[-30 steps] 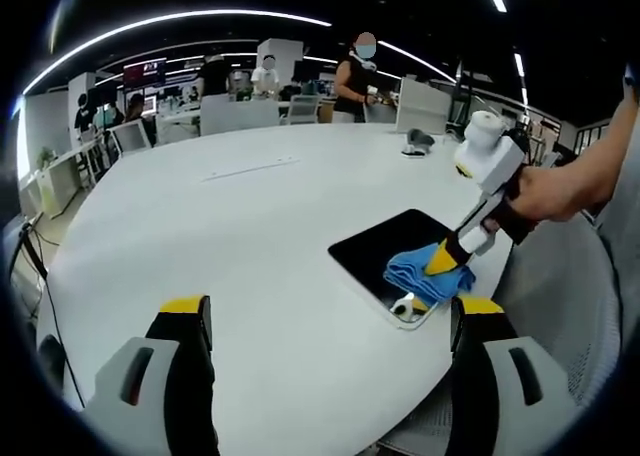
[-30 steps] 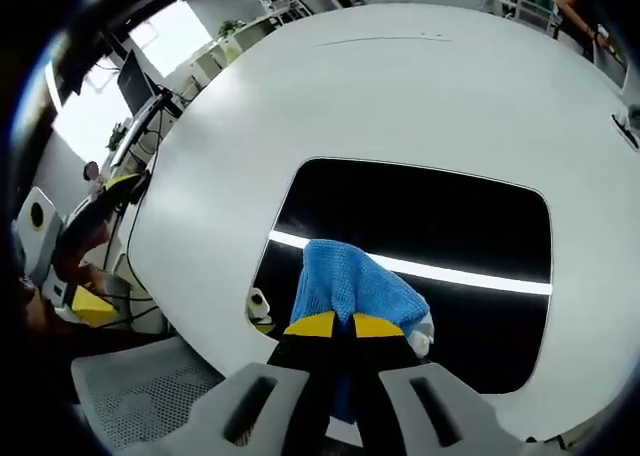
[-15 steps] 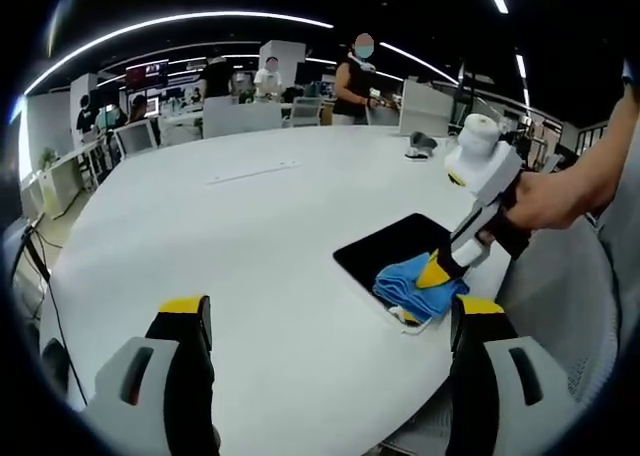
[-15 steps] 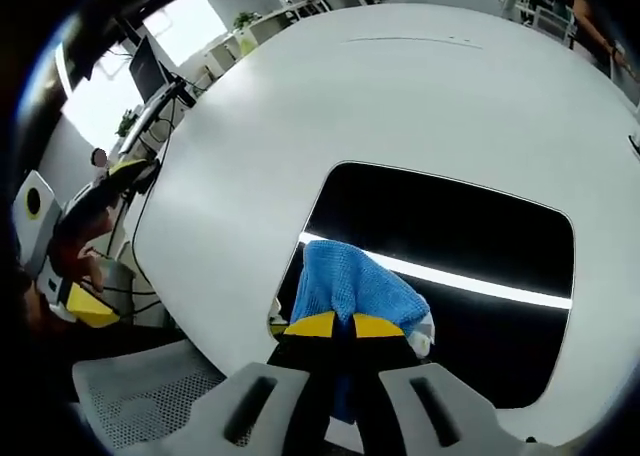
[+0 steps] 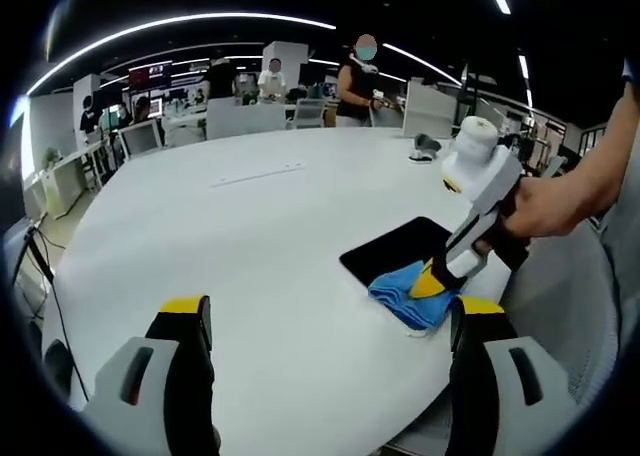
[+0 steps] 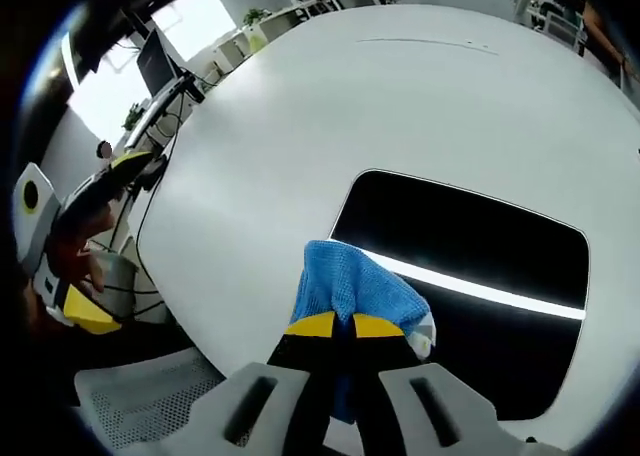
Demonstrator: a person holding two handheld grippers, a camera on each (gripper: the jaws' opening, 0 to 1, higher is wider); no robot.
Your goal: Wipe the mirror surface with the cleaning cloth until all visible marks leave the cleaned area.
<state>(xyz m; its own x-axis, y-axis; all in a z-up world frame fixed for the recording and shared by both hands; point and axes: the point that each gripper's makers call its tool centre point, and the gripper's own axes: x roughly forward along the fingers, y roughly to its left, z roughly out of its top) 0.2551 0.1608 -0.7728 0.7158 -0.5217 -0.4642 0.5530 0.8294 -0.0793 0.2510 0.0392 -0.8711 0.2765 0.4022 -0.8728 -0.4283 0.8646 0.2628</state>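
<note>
Cloth [image 6: 352, 288] has slid to mirror's [image 6: 480, 246] near edge.

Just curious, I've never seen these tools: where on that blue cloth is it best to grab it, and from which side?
By the bunched-up edge, from above, as the right gripper does now: the cloth fans out flat on the mirror ahead of the fingers.

My right gripper [image 6: 342, 328] pinches the blue cleaning cloth [image 6: 350, 289], which lies over the near left corner of the dark mirror [image 6: 470, 256] on the white counter [image 6: 300, 126].
</note>
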